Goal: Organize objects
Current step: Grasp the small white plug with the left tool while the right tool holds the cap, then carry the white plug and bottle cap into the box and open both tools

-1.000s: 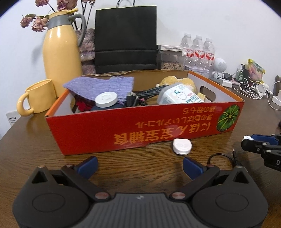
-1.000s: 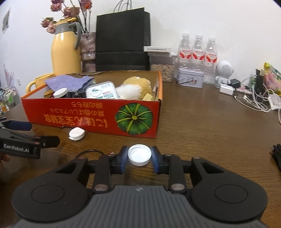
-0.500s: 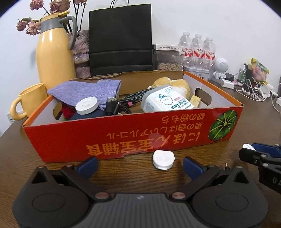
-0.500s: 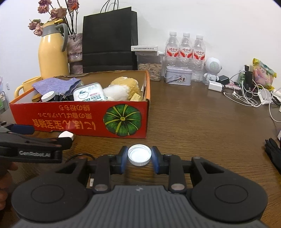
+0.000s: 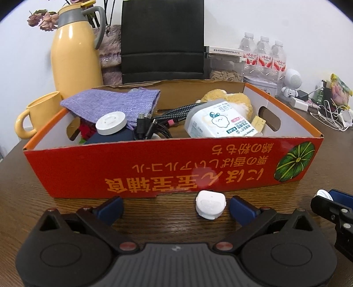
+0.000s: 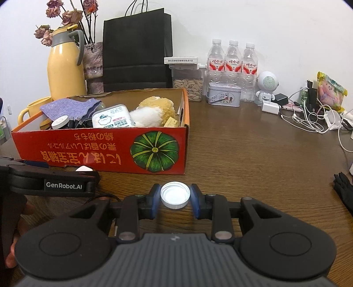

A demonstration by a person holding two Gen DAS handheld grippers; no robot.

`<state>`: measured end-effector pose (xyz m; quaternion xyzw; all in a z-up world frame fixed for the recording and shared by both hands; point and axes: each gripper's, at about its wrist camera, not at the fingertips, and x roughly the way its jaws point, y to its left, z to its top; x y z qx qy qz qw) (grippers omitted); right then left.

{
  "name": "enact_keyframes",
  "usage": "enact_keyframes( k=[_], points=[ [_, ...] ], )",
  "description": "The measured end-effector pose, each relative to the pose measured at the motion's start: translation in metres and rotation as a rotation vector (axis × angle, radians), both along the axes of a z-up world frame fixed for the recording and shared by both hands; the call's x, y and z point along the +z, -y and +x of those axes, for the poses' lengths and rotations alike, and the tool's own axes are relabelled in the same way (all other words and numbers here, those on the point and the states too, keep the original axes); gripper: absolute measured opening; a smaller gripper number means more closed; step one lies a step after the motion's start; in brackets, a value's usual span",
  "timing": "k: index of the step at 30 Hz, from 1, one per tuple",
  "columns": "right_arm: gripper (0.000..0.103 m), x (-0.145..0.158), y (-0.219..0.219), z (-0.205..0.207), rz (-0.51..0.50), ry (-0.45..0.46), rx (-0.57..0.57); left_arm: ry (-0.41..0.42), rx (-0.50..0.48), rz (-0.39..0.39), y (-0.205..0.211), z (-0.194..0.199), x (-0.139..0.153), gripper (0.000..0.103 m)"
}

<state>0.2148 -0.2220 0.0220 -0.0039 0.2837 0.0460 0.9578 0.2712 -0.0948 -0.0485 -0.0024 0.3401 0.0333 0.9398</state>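
Grippers side by side: right gripper (image 6: 175, 197) clamps a white bottle cap (image 6: 175, 194); left gripper (image 5: 175, 204) gapes around a white puck (image 5: 210, 207) near its right finger.

— Where are you working here?
— You're at a wooden table (image 6: 253, 154) in what looks like a home or small office: a yellow thermos jug (image 6: 65, 64) and matching mug (image 5: 39, 114), dried roses (image 6: 64, 15) in a vase, three water bottles (image 6: 232, 66), a black paper bag (image 6: 138, 50), chargers and tangled cables (image 6: 308, 119) against a plain white wall.
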Motion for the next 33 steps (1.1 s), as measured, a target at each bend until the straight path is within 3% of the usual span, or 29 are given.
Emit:
enact_keyframes(
  k=[7,8,10,12,13,14,15,27,33],
  points=[
    [0.029,-0.001,0.0,0.001,0.001,-0.009,-0.003,0.001,-0.006,0.001,0.0,-0.002,0.0,0.103],
    [0.029,-0.001,0.0,0.001,0.001,-0.008,-0.003,0.005,-0.007,0.002,0.0,-0.003,0.001,0.099],
    [0.029,-0.001,0.001,0.001,0.002,-0.009,-0.003,0.02,-0.015,0.003,0.001,-0.006,0.002,0.088],
    [0.029,-0.001,0.001,0.001,0.002,-0.01,-0.004,0.04,-0.033,0.002,0.004,-0.011,0.005,0.055],
    [0.03,-0.001,0.001,0.001,0.003,-0.011,-0.004,0.046,-0.042,0.001,0.005,-0.013,0.005,0.045],
    [0.029,-0.001,0.0,0.002,0.003,-0.012,-0.005,0.051,-0.064,-0.013,0.005,-0.015,0.006,0.028],
    [0.029,-0.002,0.001,0.002,0.003,-0.012,-0.005,0.052,-0.09,-0.036,0.005,-0.017,0.007,0.025],
    [0.03,-0.001,0.002,-0.001,0.012,0.003,0.0,0.119,-0.16,-0.095,0.006,-0.034,0.017,0.025],
    [0.03,0.003,0.0,-0.008,0.008,0.054,-0.002,0.162,-0.183,-0.105,0.005,-0.049,0.022,0.025]
  ],
)
